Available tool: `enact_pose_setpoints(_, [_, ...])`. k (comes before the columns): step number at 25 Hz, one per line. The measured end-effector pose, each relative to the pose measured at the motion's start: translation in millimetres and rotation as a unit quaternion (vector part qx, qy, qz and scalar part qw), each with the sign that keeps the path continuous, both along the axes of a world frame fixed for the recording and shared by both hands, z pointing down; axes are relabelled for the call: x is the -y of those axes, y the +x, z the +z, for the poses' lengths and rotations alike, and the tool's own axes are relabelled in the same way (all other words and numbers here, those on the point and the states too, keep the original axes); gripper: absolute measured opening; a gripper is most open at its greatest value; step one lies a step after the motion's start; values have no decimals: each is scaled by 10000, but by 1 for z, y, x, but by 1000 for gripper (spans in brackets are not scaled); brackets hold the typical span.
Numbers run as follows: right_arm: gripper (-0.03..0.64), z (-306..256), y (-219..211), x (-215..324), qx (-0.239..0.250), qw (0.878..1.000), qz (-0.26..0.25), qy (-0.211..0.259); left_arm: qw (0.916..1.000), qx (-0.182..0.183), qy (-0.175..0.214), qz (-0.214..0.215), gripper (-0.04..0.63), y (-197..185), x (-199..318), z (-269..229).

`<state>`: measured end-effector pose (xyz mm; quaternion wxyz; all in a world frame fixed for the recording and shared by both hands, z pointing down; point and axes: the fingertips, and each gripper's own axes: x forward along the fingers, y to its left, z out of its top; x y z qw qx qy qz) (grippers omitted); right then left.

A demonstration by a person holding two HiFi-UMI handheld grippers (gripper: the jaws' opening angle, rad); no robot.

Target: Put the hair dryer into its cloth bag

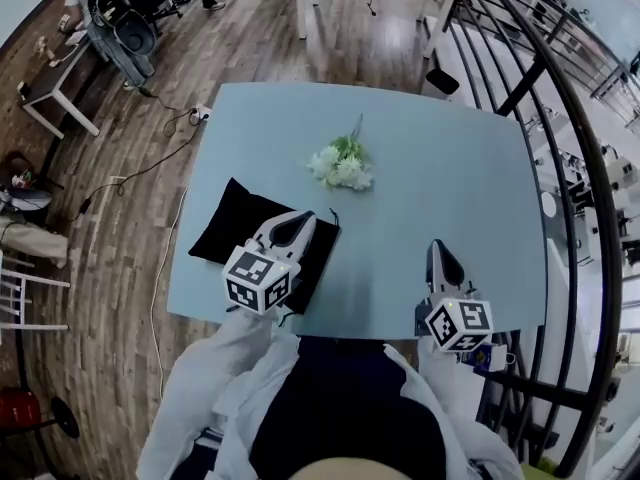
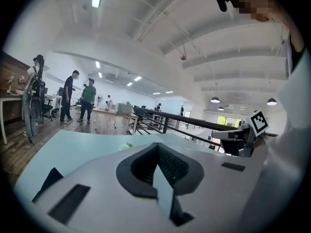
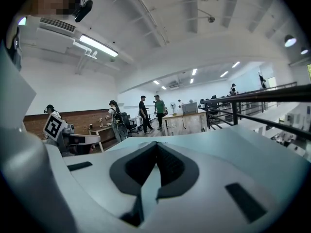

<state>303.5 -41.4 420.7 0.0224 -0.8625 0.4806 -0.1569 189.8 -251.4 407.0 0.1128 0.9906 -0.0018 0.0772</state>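
Note:
A black cloth bag (image 1: pixel 232 230) lies flat on the light blue table (image 1: pixel 440 168), near its front left corner. No hair dryer shows outside it in any view. My left gripper (image 1: pixel 305 217) hovers over the bag's right part, jaws shut with nothing between them; the left gripper view looks level across the table, and a dark corner of the bag (image 2: pixel 48 179) shows low at the left. My right gripper (image 1: pixel 438 245) is over the table's front right part, well apart from the bag, also shut and empty. Each gripper view shows its own closed jaws.
A small bunch of white flowers (image 1: pixel 342 164) lies at the table's middle, beyond the bag. A black metal railing (image 1: pixel 540 118) runs along the right side. Cables (image 1: pixel 150 168) trail on the wooden floor at left. People (image 3: pixel 149 111) stand far off by desks.

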Motion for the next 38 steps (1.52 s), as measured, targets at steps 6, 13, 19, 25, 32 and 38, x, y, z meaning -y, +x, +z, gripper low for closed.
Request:
enact_pose_setpoints(6, [6,6,-12,-4,136,9999,3,65,9994,57,240,-241,15,-7,-18,11])
enact_pose_setpoints(13, [5,15,-20,7,102,9996,-227,100,9992,-34,101,-387,15,-18,-35,20])
enact_pose_setpoints(19, [5,20,-24,18,137,9989,-455,40,9989,-10,38,-462,15,-22,-39,22])
enact_pose_setpoints(25, [5,25,-25,30,184,9977,-653,15,9986,54,29,-534,15,-26,-39,28])
enact_pose_setpoints(32, [5,22,-35,46,225,9961,-848,-22,9980,86,44,-625,15,-36,-32,25])
enact_pose_setpoints(38, [5,31,-41,52,307,9946,-987,-41,9974,175,32,-696,15,-38,-32,35])
